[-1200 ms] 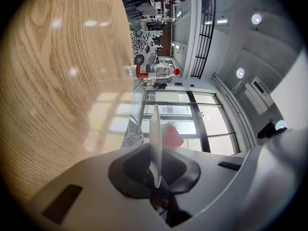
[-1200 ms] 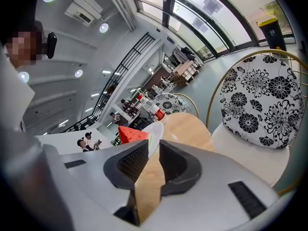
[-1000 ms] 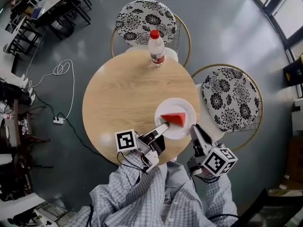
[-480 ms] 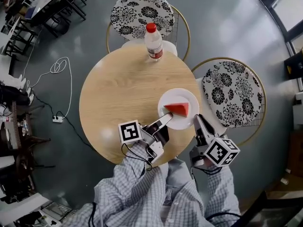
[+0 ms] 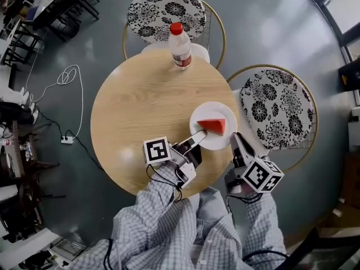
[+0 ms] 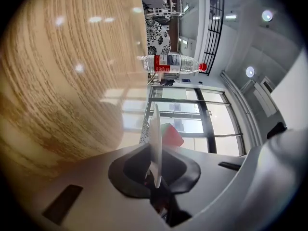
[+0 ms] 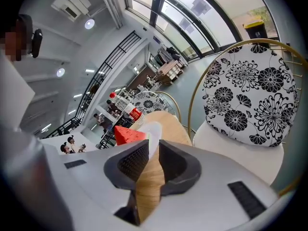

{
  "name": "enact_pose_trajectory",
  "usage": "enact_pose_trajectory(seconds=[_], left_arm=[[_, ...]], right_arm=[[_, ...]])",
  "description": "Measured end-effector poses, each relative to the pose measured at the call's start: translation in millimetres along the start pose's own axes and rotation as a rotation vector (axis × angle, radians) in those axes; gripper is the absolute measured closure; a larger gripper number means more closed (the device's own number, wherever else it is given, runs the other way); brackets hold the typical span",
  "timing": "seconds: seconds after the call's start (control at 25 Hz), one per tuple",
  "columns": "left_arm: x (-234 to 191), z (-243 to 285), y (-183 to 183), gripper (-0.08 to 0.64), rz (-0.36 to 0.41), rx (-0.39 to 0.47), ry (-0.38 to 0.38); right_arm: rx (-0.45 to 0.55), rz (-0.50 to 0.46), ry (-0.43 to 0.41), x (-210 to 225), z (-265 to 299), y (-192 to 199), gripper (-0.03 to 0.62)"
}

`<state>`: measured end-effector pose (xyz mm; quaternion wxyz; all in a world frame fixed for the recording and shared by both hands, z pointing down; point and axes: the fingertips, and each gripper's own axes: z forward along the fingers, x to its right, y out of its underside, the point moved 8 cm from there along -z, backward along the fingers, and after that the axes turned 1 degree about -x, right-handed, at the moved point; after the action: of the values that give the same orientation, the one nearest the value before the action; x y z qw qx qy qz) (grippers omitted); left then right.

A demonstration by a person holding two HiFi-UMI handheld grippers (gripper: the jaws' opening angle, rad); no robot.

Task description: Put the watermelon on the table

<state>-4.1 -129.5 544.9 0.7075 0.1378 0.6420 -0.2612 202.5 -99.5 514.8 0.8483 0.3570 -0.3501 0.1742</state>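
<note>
Pale wood of a round table [image 5: 135,111] fills the head view, its left and centre bare. A white plate [image 5: 208,111] lies over the table's near right part, its right rim close to the table's edge, and carries the red watermelon [image 5: 212,126] wedge. Whether the plate rests on the wood cannot be told. The left gripper [image 5: 198,138] pinches the plate's near-left rim, which stands edge-on between its pads. The right gripper [image 5: 233,139] has its jaws slightly apart, with the plate's near-right rim at the mouth of the gap. A capped bottle [image 5: 180,46] stands at the far edge. Two floral-cushioned chairs [image 5: 166,10] press against the far and right edges.
</note>
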Motion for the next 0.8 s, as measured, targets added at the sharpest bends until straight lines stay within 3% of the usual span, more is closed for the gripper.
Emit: enact_pose_trajectory(seconds=[0.28,0.44,0.6,0.8], left_arm=[[-9,11,-4,0.531,-0.003,-0.015,-0.034],[-17,11,-5,0.531,-0.009,-0.032,-0.094],[-21,18,-8,0.531,-0.009,-0.019,-0.069],[-22,18,-10,0.531,0.023,-0.029,-0.145]], right_arm=[[-0.011,0.015,0.026,12,7,-2,0.518],[-0.025,0.028,0.049,19,13,0,0.518],[-0.037,0.039,0.071,23,18,0,0.518],[-0.042,0.048,0.096,28,21,0,0.518]])
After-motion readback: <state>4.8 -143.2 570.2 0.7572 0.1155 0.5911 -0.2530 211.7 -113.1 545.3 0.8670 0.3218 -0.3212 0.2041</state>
